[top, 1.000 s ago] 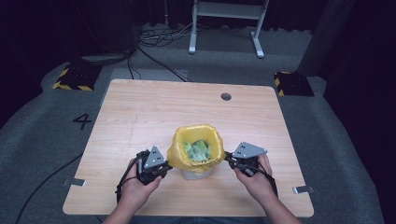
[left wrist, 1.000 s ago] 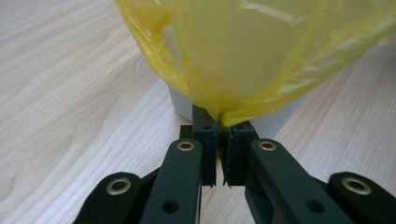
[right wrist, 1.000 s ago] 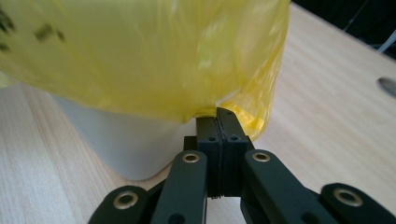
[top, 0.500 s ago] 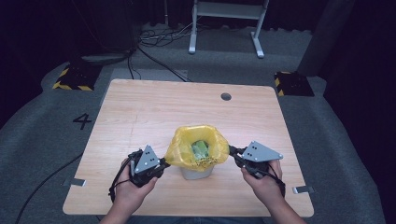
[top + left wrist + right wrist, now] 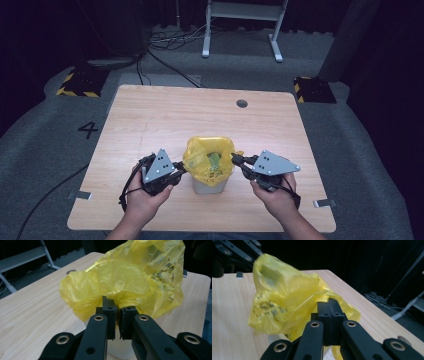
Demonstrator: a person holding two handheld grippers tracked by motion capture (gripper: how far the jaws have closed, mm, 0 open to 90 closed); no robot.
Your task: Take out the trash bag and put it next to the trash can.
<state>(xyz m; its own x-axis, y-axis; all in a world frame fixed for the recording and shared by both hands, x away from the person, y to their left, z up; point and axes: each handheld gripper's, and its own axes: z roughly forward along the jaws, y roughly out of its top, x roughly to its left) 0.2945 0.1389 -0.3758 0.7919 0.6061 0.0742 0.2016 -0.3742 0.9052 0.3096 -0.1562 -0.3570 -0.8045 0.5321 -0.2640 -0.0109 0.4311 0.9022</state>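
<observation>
The thin yellow plastic bag [image 5: 209, 160] lies between both tongs: left tongs [image 5: 181, 170] pinch its left rim, right tongs [image 5: 237, 160] its right rim.

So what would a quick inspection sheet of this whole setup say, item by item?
Surface: light wooden table, with a dark round hole near its far edge.
Job's things: yellow plastic bag lining a small white bin; green and pale waste inside.
Clutter: nothing seen on the table.
Grippers: left gripper shut on the bag's left rim; right gripper shut on its right rim, fingers pinching the film.
Cables: a black one trails from each gripper; more lie on the floor beyond the table.
Surroundings: grey carpet with a number 4 marking, yellow-black striped blocks, a white metal stand, dark backdrop.
</observation>
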